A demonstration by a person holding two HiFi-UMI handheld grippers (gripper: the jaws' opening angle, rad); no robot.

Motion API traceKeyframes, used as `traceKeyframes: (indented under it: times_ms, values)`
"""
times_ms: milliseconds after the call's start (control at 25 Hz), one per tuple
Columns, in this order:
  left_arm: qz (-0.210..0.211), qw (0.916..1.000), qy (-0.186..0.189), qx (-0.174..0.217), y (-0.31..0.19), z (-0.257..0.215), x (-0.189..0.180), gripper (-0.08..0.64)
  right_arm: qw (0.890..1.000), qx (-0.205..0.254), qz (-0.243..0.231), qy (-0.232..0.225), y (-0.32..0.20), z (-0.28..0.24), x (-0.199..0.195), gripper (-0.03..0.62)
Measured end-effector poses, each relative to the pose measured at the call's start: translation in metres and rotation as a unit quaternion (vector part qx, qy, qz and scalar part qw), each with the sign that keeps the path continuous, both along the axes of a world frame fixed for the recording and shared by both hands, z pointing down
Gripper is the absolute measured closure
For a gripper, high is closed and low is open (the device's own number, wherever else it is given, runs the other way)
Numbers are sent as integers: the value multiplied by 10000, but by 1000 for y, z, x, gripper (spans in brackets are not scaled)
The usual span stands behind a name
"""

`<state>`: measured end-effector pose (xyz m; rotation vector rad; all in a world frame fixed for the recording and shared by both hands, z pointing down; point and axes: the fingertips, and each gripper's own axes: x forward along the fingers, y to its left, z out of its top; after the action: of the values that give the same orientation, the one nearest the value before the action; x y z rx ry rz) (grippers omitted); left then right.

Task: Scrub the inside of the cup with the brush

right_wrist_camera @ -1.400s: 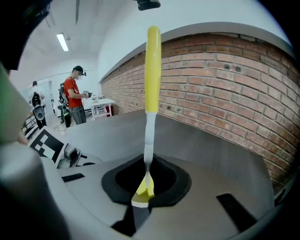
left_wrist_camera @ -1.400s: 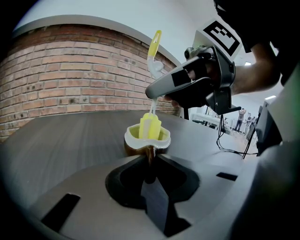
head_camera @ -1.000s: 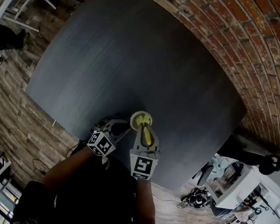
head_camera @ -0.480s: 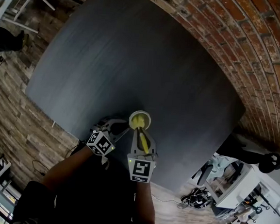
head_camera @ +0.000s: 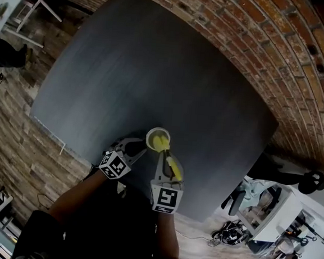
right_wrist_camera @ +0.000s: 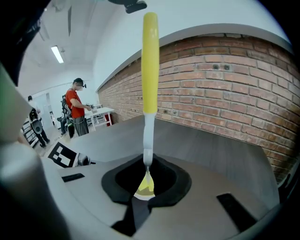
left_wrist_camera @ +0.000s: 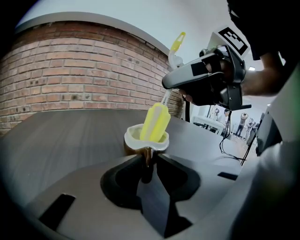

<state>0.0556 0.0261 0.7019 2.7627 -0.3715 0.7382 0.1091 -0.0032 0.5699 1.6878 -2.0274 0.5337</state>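
Note:
A small cup (head_camera: 157,138) with a white rim stands on the dark grey table (head_camera: 156,69) near its front edge. My left gripper (head_camera: 137,147) is shut on the cup's handle (left_wrist_camera: 147,159), which is pinched between the jaws in the left gripper view. The yellow brush head (left_wrist_camera: 156,123) sits inside the cup (left_wrist_camera: 146,139). My right gripper (head_camera: 165,155) hangs above the cup, shut on the brush's thin stem (right_wrist_camera: 147,140). The yellow brush handle (right_wrist_camera: 150,65) points up past the right gripper (right_wrist_camera: 147,176).
A brick wall (head_camera: 281,57) borders the table's far side. The table's front edge (head_camera: 65,146) lies just left of my grippers, above a stone-pattern floor. White desks and cables (head_camera: 267,214) are at the lower right. A person in red (right_wrist_camera: 75,110) stands far off.
The brush head has shifted a little inside the cup, and the right gripper has moved slightly with it. The left gripper keeps its hold on the handle. The head view drifted a bit.

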Motion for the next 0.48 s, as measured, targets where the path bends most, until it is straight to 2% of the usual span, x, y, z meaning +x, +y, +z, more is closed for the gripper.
traceKeyframes:
  times_ms: [240,480]
  values:
    - [-346,9992,183,-17,-9,-25,-19,469,9987,346,334,-189,14,-30,13,545]
    - [-880,9937,583,372,-20,-86,-32,471,9961,651,479,-362,33,-67,26,545]
